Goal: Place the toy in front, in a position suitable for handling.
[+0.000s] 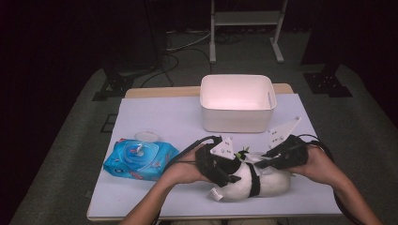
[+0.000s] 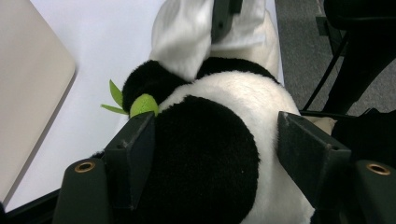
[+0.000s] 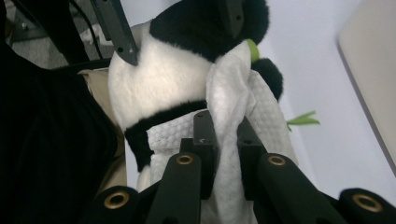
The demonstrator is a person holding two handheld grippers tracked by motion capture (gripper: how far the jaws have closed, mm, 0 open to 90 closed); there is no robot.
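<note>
A black-and-white panda plush point(image 1: 270, 183) lies on its side near the table's front edge, a green leaf sprig point(image 2: 140, 103) at its mouth. My left gripper point(image 1: 230, 171) clamps the plush across its black and white body point(image 2: 233, 93), a jaw pressed into the fur on each side. My right gripper point(image 3: 223, 123) is shut on a white textured wipe point(image 3: 233, 84), which lies draped against the panda's fur point(image 3: 159, 70) beside a black band. In the left gripper view the wipe point(image 2: 182, 32) hangs over the plush's far end.
A white plastic bin point(image 1: 237, 117) stands at the back centre of the white mat. A blue pack of wet wipes point(image 1: 140, 160) lies to the left, with a small round white lid point(image 1: 147, 136) behind it. Cables trail from both grippers.
</note>
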